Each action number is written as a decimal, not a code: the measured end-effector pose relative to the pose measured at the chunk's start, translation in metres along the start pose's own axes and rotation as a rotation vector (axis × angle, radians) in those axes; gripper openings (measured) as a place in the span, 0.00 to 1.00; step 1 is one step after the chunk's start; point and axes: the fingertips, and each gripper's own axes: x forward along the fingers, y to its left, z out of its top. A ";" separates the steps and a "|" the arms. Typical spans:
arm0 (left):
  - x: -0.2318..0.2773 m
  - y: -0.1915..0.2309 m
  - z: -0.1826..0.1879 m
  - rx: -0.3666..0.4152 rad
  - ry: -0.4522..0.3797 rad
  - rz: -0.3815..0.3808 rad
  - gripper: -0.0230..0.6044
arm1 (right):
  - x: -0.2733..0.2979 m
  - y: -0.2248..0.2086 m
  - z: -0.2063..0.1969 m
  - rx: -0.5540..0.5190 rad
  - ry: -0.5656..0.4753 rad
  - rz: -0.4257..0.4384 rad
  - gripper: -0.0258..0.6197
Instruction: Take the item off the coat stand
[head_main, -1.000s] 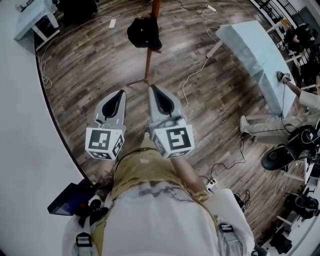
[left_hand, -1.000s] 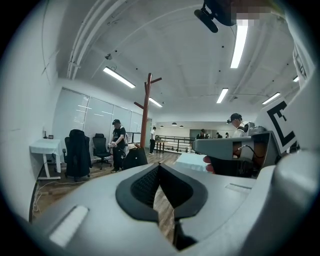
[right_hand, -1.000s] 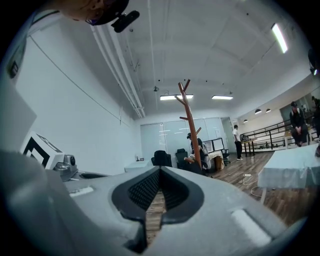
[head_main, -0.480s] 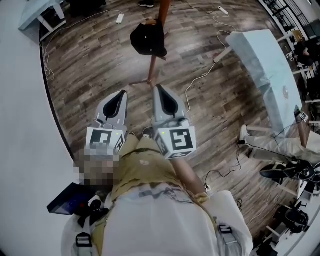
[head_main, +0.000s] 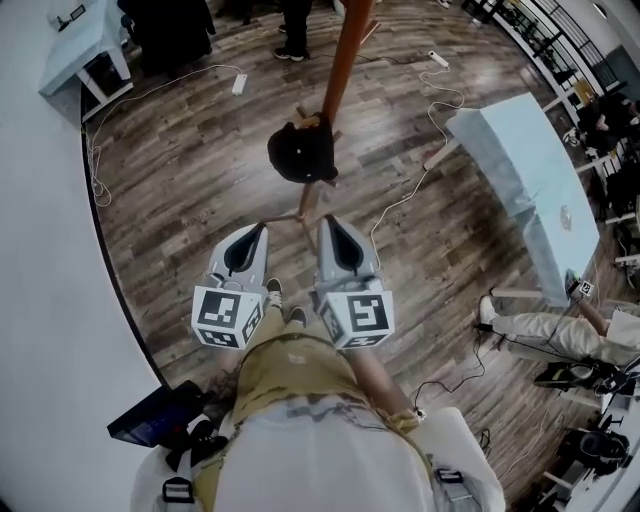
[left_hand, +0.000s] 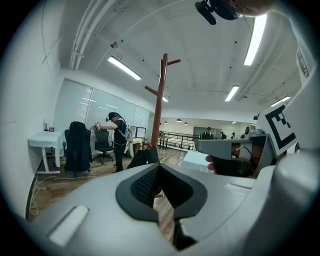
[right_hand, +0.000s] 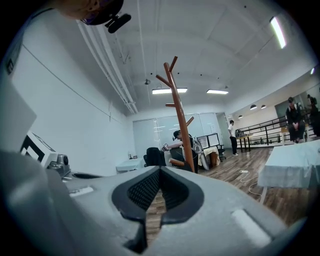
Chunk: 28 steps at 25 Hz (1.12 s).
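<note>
A reddish-brown wooden coat stand (head_main: 338, 80) rises from the wood floor ahead of me. A black item (head_main: 302, 155) hangs from a low peg on it. My left gripper (head_main: 262, 229) and right gripper (head_main: 326, 220) are held side by side just short of the stand's foot, both shut and empty, apart from the item. In the left gripper view the stand (left_hand: 160, 100) is straight ahead, with the black item (left_hand: 144, 157) just above my left gripper (left_hand: 159, 166). The right gripper view shows the stand (right_hand: 178, 110) beyond my right gripper (right_hand: 160, 170).
A table under a light blue cover (head_main: 522, 170) stands at the right, with a person's legs (head_main: 545, 330) beside it. A white desk (head_main: 72, 45) is at the far left by the white wall (head_main: 50, 250). Cables (head_main: 410, 195) trail over the floor. People stand in the background (left_hand: 118, 140).
The coat stand and black item have come nearer and lower in the head view. Both grippers stay shut, side by side, and sit closer to the stand's foot.
</note>
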 end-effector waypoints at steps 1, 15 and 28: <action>0.005 0.003 0.003 0.005 -0.012 -0.012 0.03 | 0.007 -0.002 0.002 -0.006 -0.007 -0.006 0.04; 0.064 0.069 0.010 -0.020 0.026 -0.056 0.03 | 0.094 -0.001 0.004 -0.062 0.015 -0.038 0.04; 0.134 0.065 0.004 -0.020 0.088 -0.035 0.03 | 0.119 -0.063 -0.003 -0.080 0.096 -0.041 0.04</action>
